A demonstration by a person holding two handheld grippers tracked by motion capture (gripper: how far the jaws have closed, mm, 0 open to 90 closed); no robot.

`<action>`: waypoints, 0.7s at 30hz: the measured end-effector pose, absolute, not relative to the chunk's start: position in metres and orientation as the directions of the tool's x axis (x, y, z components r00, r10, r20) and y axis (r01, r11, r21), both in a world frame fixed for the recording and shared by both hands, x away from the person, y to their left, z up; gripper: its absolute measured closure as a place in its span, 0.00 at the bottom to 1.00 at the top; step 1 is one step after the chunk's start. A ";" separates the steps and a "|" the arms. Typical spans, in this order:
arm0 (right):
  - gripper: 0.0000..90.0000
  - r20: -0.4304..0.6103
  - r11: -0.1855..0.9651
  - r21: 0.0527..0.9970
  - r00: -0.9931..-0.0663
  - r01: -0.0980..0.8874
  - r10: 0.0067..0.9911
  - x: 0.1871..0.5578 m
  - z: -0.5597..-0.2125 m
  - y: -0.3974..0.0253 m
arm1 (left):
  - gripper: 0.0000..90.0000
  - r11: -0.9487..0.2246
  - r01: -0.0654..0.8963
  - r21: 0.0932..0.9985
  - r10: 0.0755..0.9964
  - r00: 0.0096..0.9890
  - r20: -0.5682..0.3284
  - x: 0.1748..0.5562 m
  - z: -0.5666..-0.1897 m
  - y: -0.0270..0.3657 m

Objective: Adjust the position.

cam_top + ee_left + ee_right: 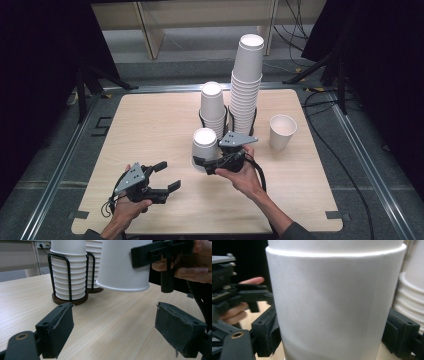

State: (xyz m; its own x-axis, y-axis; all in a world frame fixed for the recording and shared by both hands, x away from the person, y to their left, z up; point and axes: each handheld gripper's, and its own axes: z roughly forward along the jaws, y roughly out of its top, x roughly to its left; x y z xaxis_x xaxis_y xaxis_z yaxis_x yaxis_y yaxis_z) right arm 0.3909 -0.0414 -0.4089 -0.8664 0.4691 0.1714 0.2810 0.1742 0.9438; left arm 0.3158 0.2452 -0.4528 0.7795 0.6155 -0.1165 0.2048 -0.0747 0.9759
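**Right gripper clamps an upside-down paper cup; left gripper waits open**

From the high view I see my right gripper (202, 163) closed around an upside-down white paper cup (205, 145), gripping it low on its wall near the rim. The cup sits near the middle of the wooden table (150, 125), just in front of two wire holders. The short stack of cups (213, 106) stands right behind it, and the tall stack (246, 85) rises beside that on the right. A single upright cup (282, 131) stands alone, apart to the right. My left gripper (161, 177) is at the near left of the table, well apart from the held cup, its jaws spread wide with nothing between them.

In the left gripper view, my own two jaws stand far apart over bare wood. Ahead of them the held cup (122, 265) hangs rim down, its rim clear of the tabletop. A black jaw of the right gripper presses its side, with the hand (185, 262) behind it. Farther back the short stack (67, 272) sits in its black wire holder (69, 277) on a round dark base.

In the right gripper view, the cup wall (332, 305) sits close between my two jaws, which touch it on either side. The ribbed rims of a stack (412, 300) show at the right edge, and the left gripper (239, 296) with its fingers (252, 280) shows at the left.
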 end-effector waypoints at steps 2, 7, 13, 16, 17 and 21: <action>0.18 0.183 0.170 0.942 -0.868 0.289 0.461 0.388 -0.410 -0.036 | 0.16 -0.073 0.208 0.975 0.611 0.782 -0.121 0.316 -0.453 0.245; 0.18 0.173 0.177 0.946 -0.885 0.272 0.433 0.386 -0.411 -0.026 | 0.16 -0.068 0.205 0.976 0.599 0.791 -0.124 0.315 -0.452 0.244; 0.19 0.163 0.190 0.948 -0.903 0.255 0.398 0.382 -0.412 -0.013 | 0.16 -0.065 0.205 0.977 0.601 0.789 -0.126 0.314 -0.452 0.244; 0.19 0.156 0.196 0.949 -0.910 0.246 0.383 0.381 -0.412 -0.007 | 0.16 -0.072 0.199 0.977 0.601 0.791 -0.117 0.314 -0.452 0.244; 0.19 0.161 0.204 0.945 -0.907 0.256 0.390 0.380 -0.412 -0.006 | 0.16 -0.071 0.200 0.977 0.602 0.790 -0.118 0.314 -0.452 0.244; 0.19 0.164 0.205 0.945 -0.913 0.253 0.372 0.379 -0.413 0.003 | 0.16 -0.083 0.193 0.978 0.605 0.789 -0.105 0.313 -0.452 0.242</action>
State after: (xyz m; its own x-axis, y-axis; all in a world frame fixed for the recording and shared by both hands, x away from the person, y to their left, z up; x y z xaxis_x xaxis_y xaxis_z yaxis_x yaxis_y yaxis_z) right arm 0.3789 0.0029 -0.4128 -0.9134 0.3724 0.1640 0.2533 0.2048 0.9455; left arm 0.3134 0.2420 -0.4519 0.7890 0.6054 -0.1048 0.1934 -0.0829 0.9776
